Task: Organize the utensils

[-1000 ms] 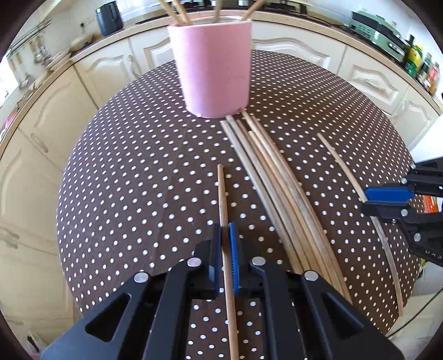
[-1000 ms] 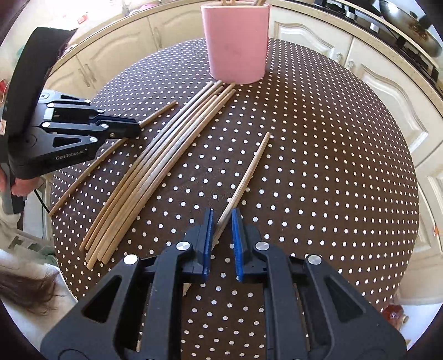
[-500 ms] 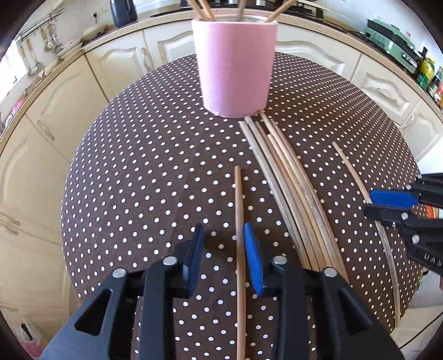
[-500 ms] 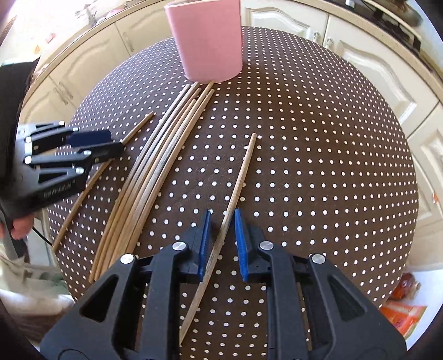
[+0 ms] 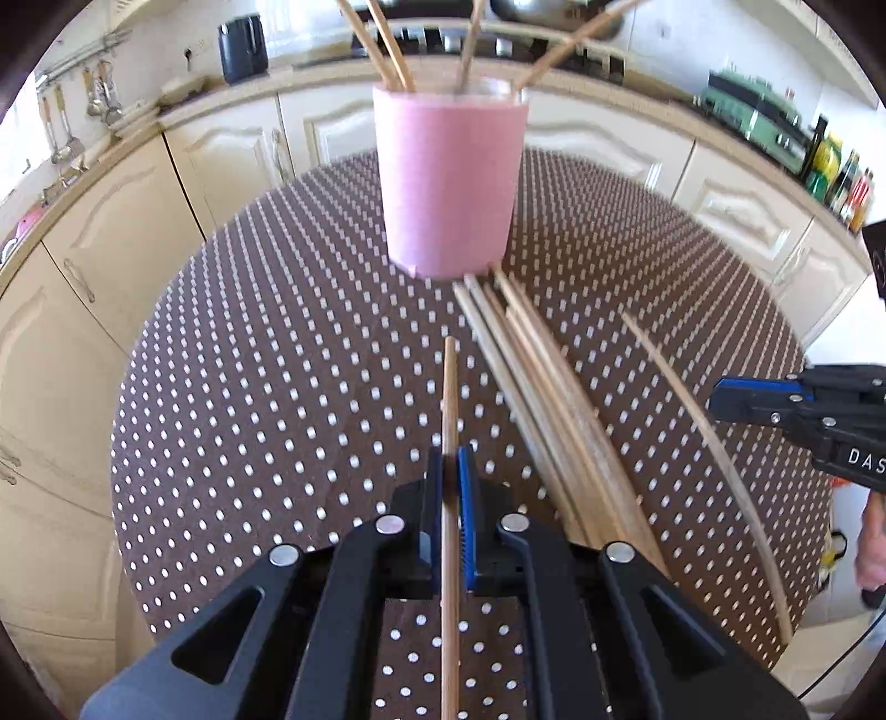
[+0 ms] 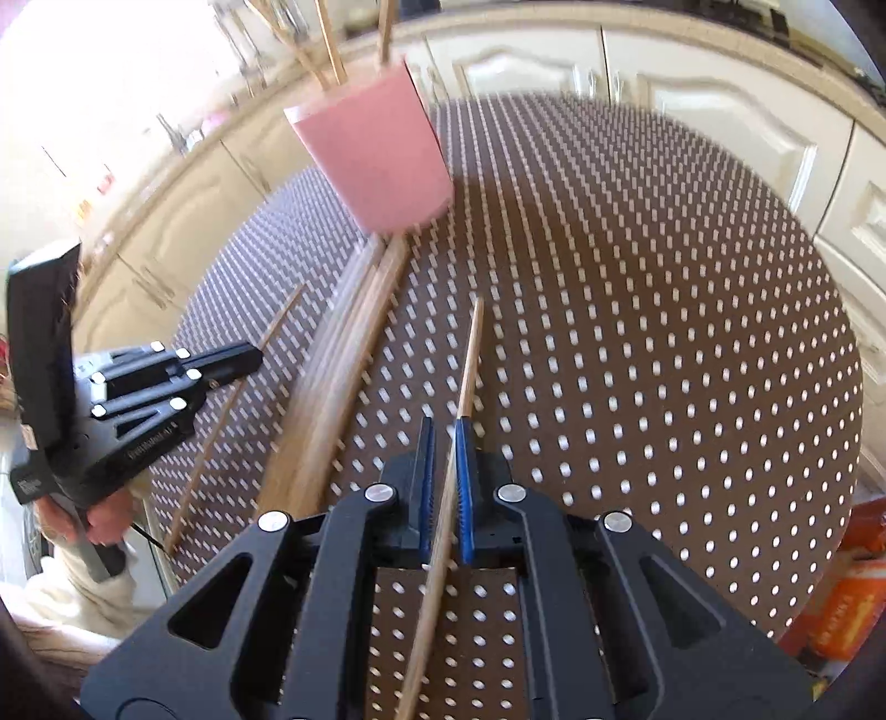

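On dotted tablecloth (image 5: pixel 277 387) near pink cup (image 5: pixel 451 183): left gripper (image 5: pixel 449 487) clamped on one chopstick (image 5: pixel 449 399), right gripper (image 6: pixel 443 459) clamped on another chopstick (image 6: pixel 470 360).

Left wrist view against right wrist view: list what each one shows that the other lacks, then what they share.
Only the left wrist view: bottles on the counter, hanging utensils, and the right gripper from the side.
Only the right wrist view: an orange packet below the table edge, and the left gripper from the side.
Both: the pink cup holding chopsticks, the dotted tablecloth, a loose bundle of chopsticks, and each view's own gripper shut on one chopstick.
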The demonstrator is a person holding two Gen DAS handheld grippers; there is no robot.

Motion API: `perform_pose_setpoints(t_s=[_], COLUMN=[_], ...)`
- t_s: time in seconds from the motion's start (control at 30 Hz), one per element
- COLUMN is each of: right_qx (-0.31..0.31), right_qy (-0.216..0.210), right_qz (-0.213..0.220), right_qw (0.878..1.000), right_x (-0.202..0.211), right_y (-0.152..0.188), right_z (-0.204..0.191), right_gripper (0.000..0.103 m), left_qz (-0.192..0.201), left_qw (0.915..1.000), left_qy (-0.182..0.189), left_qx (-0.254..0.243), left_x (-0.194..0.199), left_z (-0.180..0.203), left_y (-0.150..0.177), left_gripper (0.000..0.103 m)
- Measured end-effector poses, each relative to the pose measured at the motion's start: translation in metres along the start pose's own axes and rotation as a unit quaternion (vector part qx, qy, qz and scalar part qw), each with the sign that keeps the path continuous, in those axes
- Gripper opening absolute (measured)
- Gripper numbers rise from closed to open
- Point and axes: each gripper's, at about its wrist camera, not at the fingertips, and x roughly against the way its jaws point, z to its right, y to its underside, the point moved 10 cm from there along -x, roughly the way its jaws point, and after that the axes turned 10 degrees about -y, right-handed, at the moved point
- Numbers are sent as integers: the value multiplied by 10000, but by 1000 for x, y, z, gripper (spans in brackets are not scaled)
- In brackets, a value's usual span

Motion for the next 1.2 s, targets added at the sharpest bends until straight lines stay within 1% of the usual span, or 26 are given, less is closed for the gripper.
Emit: perform_pose_setpoints(t_s=[0.1, 0.13, 0.17, 0.23, 0.33, 0.4, 0.43, 0.47, 0.57, 0.6, 0.67, 0.7, 0.73, 0.77, 0.83, 0.87, 0.9, 0.93, 1.0, 1.03, 1.07, 1.13, 1.2], right_qx=[105, 158, 247, 330, 431, 526, 524, 516, 631, 662, 668, 749, 912, 1083, 1067, 1033, 942, 875, 660, 574, 443, 312, 154], right_qy=[-76, -63, 54, 246, 546, 733, 810, 852, 915, 933, 1009, 1088, 1257, 1404, 1420, 1369, 1329, 1329, 1172, 1096, 931, 770, 567], right_qz=[418, 466, 517, 478, 119, -91, -196, -229, -267, -312, -436, -437, -403, -325, -277, -271, -234, -212, -148, -108, -44, 74, 288], right_qw=[9990, 9988, 9983, 9980, 9975, 9959, 9951, 9948, 9934, 9929, 9917, 9903, 9871, 9836, 9837, 9848, 9864, 9870, 9908, 9923, 9947, 9965, 9979], right_x=[13, 16, 16, 16, 6, 2, 0, -4, -10, -13, -20, -28, -31, -33, -38, -39, -39, -36, -33, -24, -19, -16, -14], right_y=[-12, -15, -18, -21, -17, -9, -4, -2, 6, 10, 17, 18, 19, 21, 24, 24, 24, 26, 26, 29, 27, 25, 20], right_z=[-5, -6, -12, -10, -4, -1, 2, 2, 1, -2, -4, -4, -4, -6, -5, -3, -1, -1, 4, 0, 1, 1, 0], right_gripper=[8, 8, 8, 8, 9, 23, 48, 66, 66, 64, 50, 42, 36, 33, 32, 24, 14, 8, 6, 6, 6, 6, 6], left_qz=[294, 427, 535, 641, 510, 404, 323, 245, 64, 39, -35, -62, -78, -88, -79, -63, -41, -21, 24, 32, 39, 61, 102], left_qw=[9994, 9988, 9982, 9973, 9981, 9987, 9990, 9992, 9994, 9994, 9996, 9995, 9994, 9994, 9992, 9992, 9992, 9991, 9989, 9989, 9988, 9985, 9982], left_qy=[31, 60, 84, 139, 192, 169, 178, 195, 243, 230, 225, 260, 284, 307, 343, 359, 364, 369, 395, 408, 419, 439, 474], left_qx=[168, 222, 272, 329, 296, 267, 258, 257, 251, 237, 188, 171, 164, 162, 167, 170, 176, 186, 233, 249, 265, 307, 354], left_x=[14, 20, 24, 32, 33, 29, 23, 12, -1, -4, -8, -9, -10, -11, -11, -10, -10, -8, -6, -3, -2, 1, 4], left_z=[-3, -3, -5, -4, 0, 9, 10, 11, 12, 12, 13, 14, 14, 15, 17, 17, 17, 16, 15, 13, 13, 13, 13], left_y=[-7, -11, -14, -20, -23, -22, -20, -17, -8, -5, -1, 1, 2, 3, 6, 6, 5, 5, 4, 5, 5, 2, 0], left_gripper=[6, 6, 6, 6, 6, 6, 6, 6, 6, 6, 6, 6, 6, 6, 6, 6, 6, 6, 6, 6, 6, 6, 6])
